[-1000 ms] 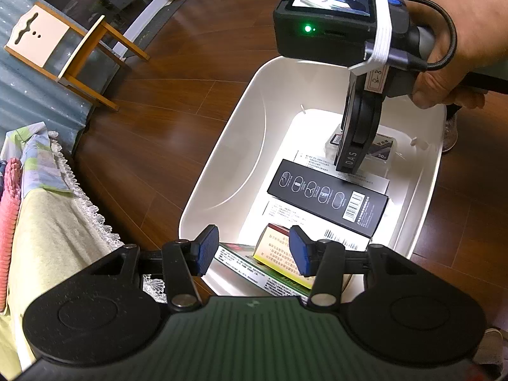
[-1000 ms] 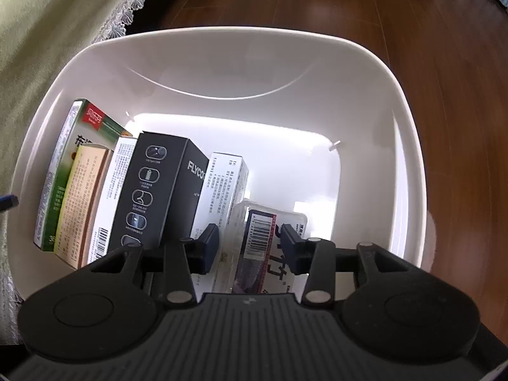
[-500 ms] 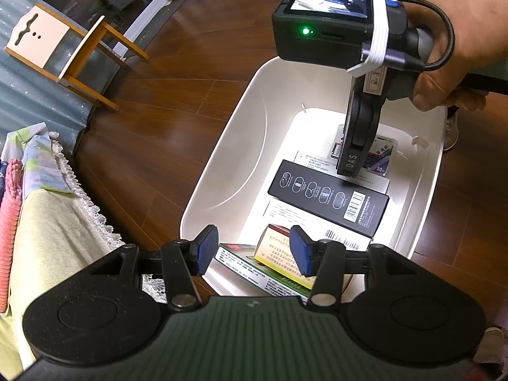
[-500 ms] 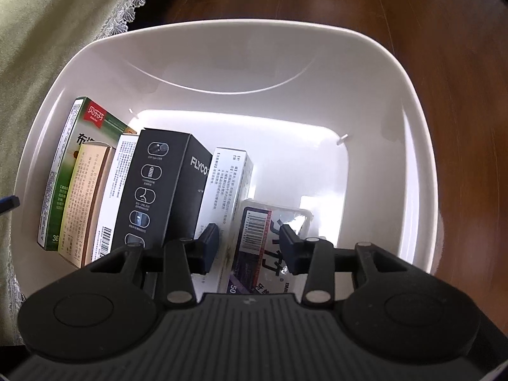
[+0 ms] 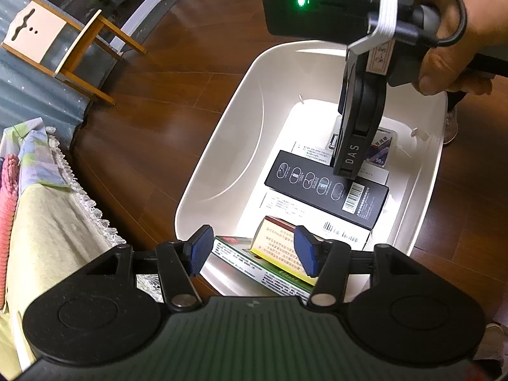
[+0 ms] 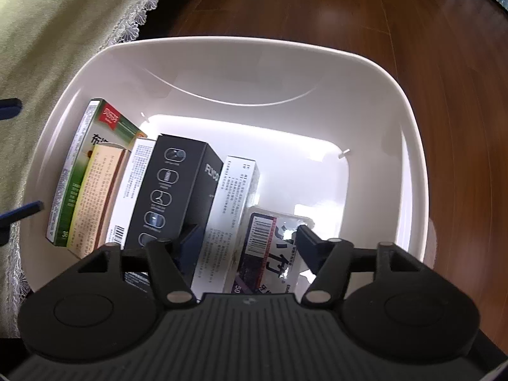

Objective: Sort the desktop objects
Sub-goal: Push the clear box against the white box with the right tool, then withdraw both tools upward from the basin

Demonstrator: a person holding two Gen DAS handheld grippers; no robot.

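Both claws [image 5: 250, 250] [image 6: 246, 243] seemingly agape, empty.

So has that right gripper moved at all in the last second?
Yes. In the left wrist view the right gripper has lifted slightly: its tip has crept from the clear packet toward the black box, and its jaws have opened wider.

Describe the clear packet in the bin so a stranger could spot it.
Find the white bin on the wooden floor. Boxes stand in a row inside; at the row's end beside the white box lies the clear packet, the only flat plastic item.
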